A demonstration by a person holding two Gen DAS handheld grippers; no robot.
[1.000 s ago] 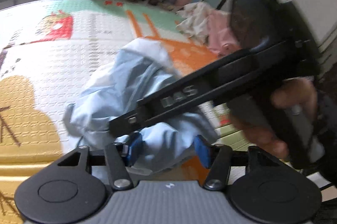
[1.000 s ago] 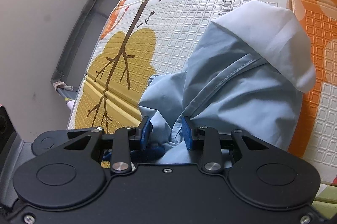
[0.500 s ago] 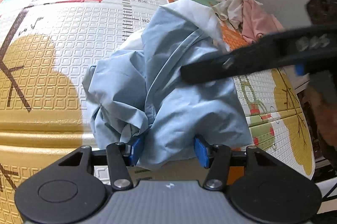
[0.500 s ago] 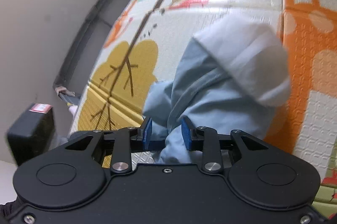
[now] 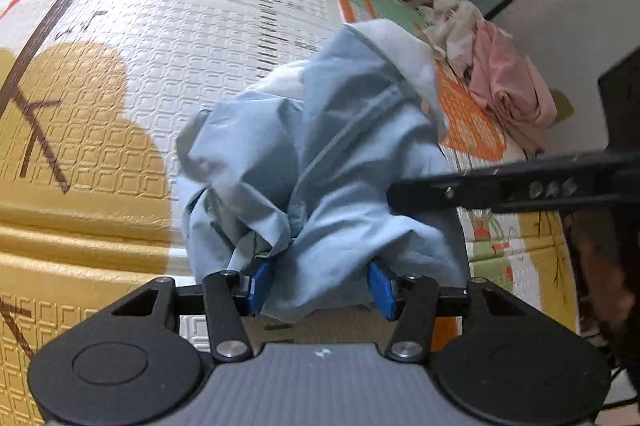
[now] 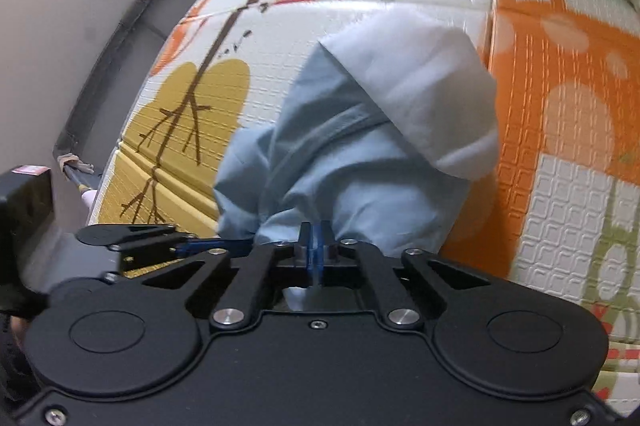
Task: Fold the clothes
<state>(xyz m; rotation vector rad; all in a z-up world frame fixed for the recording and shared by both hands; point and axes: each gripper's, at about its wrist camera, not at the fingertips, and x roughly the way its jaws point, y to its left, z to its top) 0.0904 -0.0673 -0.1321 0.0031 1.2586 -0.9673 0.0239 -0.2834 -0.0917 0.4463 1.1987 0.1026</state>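
On the patterned foam play mat point(image 5: 120, 129), the crumpled light-blue cotton garment point(image 5: 320, 161) is lying bunched. Left tongs point(image 5: 320, 290) are closing around a fold; right tongs point(image 6: 314, 250) are pinching cloth shut. Gripping several layers risks a tangled lift.

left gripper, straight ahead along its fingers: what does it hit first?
The left gripper would meet the crumpled light blue garment first; its fabric already bulges between the closing jaws. Behind that lies the patterned foam play mat, though depth is hard to judge.
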